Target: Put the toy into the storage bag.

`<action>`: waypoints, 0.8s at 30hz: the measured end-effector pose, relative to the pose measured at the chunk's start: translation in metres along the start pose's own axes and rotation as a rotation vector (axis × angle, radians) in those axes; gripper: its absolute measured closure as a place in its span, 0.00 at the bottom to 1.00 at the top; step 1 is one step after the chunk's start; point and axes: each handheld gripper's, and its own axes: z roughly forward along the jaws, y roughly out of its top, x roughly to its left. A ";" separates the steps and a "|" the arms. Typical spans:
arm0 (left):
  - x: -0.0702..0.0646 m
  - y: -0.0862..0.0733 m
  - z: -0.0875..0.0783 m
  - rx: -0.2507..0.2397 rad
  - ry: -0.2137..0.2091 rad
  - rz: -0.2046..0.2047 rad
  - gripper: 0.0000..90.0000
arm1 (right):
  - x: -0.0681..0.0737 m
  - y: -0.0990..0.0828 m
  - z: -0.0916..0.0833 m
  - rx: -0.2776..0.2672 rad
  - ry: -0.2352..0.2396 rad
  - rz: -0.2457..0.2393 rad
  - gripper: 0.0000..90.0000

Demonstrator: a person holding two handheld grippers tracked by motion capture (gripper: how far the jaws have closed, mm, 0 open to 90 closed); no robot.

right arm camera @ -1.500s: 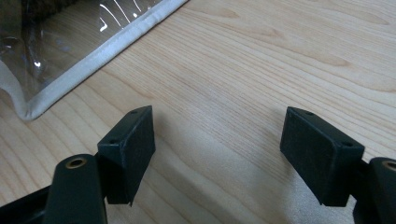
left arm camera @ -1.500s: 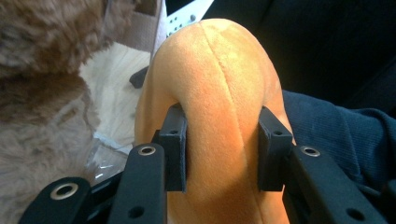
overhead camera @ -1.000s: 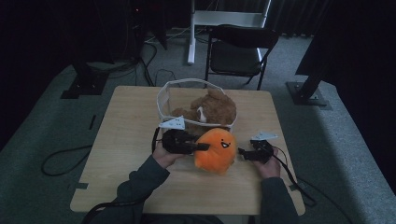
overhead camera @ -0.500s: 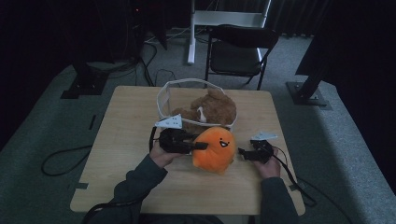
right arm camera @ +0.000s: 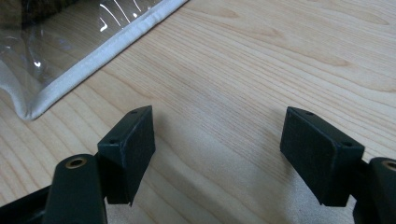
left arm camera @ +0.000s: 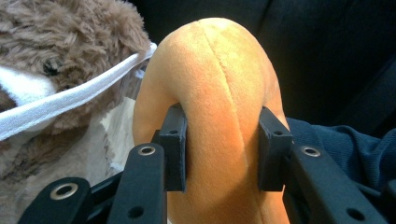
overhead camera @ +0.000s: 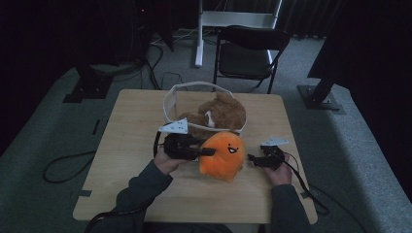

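orange plush (overhead camera: 222, 155) pinched in left tongs (overhead camera: 206, 152), likely bound for the basket (overhead camera: 170, 104); right tongs (overhead camera: 251, 158) wide, empty on the tabletop (overhead camera: 131, 126).

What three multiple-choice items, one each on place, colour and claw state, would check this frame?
1. Where is the brown plush? A in the clear bag; B on the chair; C on the floor.
2. What colour is the plush in the left claw? A green; B orange; C white.
3. How is the right claw? A shut on the bag; B gripping a plush; C open over bare table.

Answers: 1 A, the white-edged bag surrounds it; 2 B, orange fabric bulges between the pads; 3 C, nothing lies between its pads.
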 end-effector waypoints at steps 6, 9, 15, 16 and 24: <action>-0.001 0.003 -0.004 -0.006 0.004 0.006 0.70 | 0.000 0.000 0.000 0.000 0.000 0.000 0.28; -0.002 0.004 -0.006 -0.010 0.004 0.006 0.70 | 0.000 0.000 0.000 0.000 0.000 0.000 0.28; -0.004 0.008 -0.009 -0.021 -0.001 0.010 0.70 | 0.000 0.000 0.000 0.000 0.000 0.000 0.28; -0.004 0.008 -0.009 -0.020 -0.001 0.014 0.70 | 0.000 0.000 0.000 0.000 0.000 0.000 0.28; -0.004 0.011 -0.013 -0.035 0.002 0.015 0.70 | 0.000 0.000 0.000 0.000 0.001 0.000 0.28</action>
